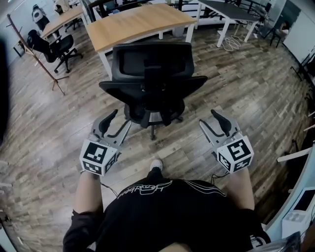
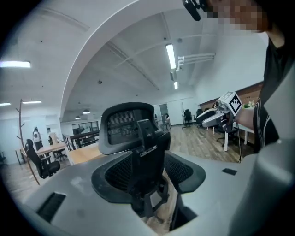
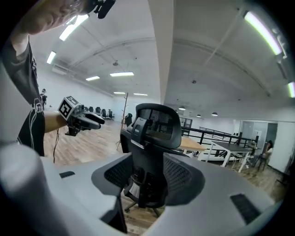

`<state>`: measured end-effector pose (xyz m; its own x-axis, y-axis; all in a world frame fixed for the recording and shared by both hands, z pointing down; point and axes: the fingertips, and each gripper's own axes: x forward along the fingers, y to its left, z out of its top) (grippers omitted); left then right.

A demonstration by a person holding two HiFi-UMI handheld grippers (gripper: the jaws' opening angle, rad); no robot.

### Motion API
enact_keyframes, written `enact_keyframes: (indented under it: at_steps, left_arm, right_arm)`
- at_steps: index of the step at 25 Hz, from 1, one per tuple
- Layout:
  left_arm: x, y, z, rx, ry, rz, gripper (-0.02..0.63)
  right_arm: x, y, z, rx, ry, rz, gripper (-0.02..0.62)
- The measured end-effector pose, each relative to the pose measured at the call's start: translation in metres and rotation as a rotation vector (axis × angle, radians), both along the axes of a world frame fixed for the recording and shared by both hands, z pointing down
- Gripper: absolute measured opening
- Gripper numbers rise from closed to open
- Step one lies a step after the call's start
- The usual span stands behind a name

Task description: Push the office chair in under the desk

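Observation:
A black mesh office chair (image 1: 152, 74) stands with its back toward me, in front of the near edge of a wooden desk (image 1: 138, 22) with white legs. My left gripper (image 1: 120, 120) hovers low at the chair's left rear, apart from it, jaws open and empty. My right gripper (image 1: 207, 118) hovers at the right rear, also open, empty and clear of the chair. The left gripper view shows the chair (image 2: 133, 133) ahead and the right gripper (image 2: 207, 117) off to the side. In the right gripper view, the chair (image 3: 156, 133) is ahead and the left gripper (image 3: 92, 120) at left.
A wooden coat stand (image 1: 37, 54) and another black chair (image 1: 54, 47) stand at far left by a second wooden desk (image 1: 61, 19). A dark-topped desk (image 1: 231, 10) is at back right. White furniture (image 1: 300, 206) lines the right edge. My shoe (image 1: 156, 165) is behind the chair's base.

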<state>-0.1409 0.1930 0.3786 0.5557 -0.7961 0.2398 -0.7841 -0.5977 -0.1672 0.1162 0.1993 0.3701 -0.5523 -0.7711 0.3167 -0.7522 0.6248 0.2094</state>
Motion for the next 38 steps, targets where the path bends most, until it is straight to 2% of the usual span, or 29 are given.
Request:
enact_keyframes:
  at_steps: [5,9,11,14,17,20,25,29,38]
  left_arm:
    - [-0.03,-0.05,0.012,0.011,-0.155,-0.014,0.222]
    - [-0.049,-0.086,0.027,0.002,-0.225,-0.009,0.236]
    - [-0.06,-0.104,0.034,0.013,-0.288,-0.013,0.239]
    - [-0.075,-0.127,0.051,0.019,-0.39,-0.011,0.241]
    - [-0.079,-0.146,0.058,0.032,-0.456,0.015,0.242]
    - [-0.083,-0.161,0.063,0.042,-0.521,0.038,0.245]
    - [-0.092,-0.177,0.076,0.013,-0.58,0.06,0.25]
    - [-0.097,-0.186,0.087,0.024,-0.65,0.072,0.25]
    - [-0.096,-0.196,0.088,0.004,-0.669,0.123,0.249]
  right_arm:
    - [0.002,-0.057,0.008,0.016,0.107,0.06,0.23]
    - [0.0,-0.093,0.021,0.023,0.177,0.084,0.23]
    - [-0.002,-0.11,0.027,0.025,0.217,0.089,0.232]
    - [0.001,-0.134,0.036,0.048,0.336,0.111,0.238]
    - [0.008,-0.155,0.049,0.075,0.478,0.122,0.241]
    - [0.011,-0.173,0.06,0.077,0.56,0.109,0.253]
    - [0.016,-0.197,0.073,0.09,0.685,0.104,0.259]
    - [0.014,-0.207,0.079,0.09,0.702,0.096,0.259]
    - [0.015,-0.219,0.082,0.093,0.746,0.049,0.259]
